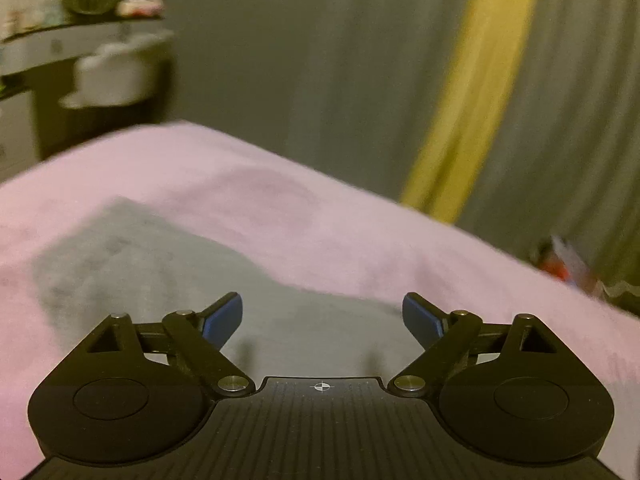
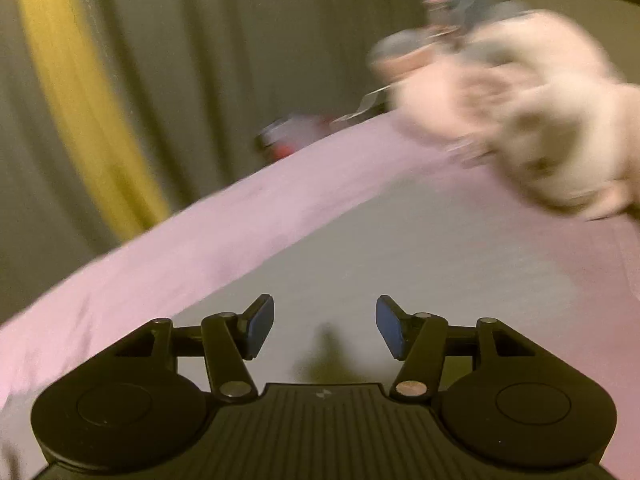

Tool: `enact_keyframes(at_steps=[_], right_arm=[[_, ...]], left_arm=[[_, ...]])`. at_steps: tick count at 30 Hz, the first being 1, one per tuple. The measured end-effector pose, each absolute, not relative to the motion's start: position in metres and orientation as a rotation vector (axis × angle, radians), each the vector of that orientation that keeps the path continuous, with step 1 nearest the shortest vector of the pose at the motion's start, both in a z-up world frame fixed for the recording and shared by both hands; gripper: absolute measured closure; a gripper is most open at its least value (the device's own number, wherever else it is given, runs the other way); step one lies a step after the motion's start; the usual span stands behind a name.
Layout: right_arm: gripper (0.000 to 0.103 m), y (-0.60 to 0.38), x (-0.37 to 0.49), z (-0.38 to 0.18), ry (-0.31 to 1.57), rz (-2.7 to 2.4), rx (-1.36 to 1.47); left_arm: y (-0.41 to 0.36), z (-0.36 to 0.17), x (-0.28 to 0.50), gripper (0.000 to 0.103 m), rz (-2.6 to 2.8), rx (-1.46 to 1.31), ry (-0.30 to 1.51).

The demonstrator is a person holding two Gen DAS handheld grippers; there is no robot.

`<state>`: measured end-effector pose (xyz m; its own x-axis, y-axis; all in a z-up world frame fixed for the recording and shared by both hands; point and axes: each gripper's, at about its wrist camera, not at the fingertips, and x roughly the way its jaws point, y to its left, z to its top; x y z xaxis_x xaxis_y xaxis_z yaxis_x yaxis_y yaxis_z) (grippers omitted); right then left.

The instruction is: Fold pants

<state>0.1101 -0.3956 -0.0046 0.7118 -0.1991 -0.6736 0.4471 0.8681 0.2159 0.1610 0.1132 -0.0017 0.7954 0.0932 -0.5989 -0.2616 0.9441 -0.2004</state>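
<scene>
Grey pants (image 1: 132, 260) lie flat on a pink bed cover (image 1: 248, 176). In the left wrist view my left gripper (image 1: 322, 316) hovers above the grey cloth, open wide, with nothing between its blue pads (image 1: 224, 320). The right wrist view shows the same grey pants (image 2: 420, 248) spread across the pink cover (image 2: 168, 248). My right gripper (image 2: 325, 326) is open above them and holds nothing. Both views are blurred by motion.
A grey curtain (image 1: 340, 60) with a yellow stripe (image 1: 476, 92) hangs behind the bed. A vanity shelf (image 1: 80, 40) stands at the far left. A pale fluffy heap (image 2: 532, 120) lies at the bed's far right, and a red object (image 2: 288, 136) sits beyond the edge.
</scene>
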Motion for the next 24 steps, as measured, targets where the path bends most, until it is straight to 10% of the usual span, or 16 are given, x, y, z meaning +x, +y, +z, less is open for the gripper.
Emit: enact_keyframes(at_steps=[5, 8, 24], right_arm=[[0.035, -0.336, 0.151, -0.071, 0.943, -0.258, 0.168], [0.007, -0.344, 0.155, -0.072, 0.922, -0.251, 0.180], [0.004, -0.348, 0.162, -0.091, 0.813, -0.296, 0.210]], left_arm=[[0.072, -0.060, 0.187, 0.011, 0.181, -0.215, 0.753], [0.059, -0.089, 0.181, 0.009, 0.206, -0.108, 0.832], [0.047, -0.012, 0.180, 0.022, 0.161, -0.207, 0.769]])
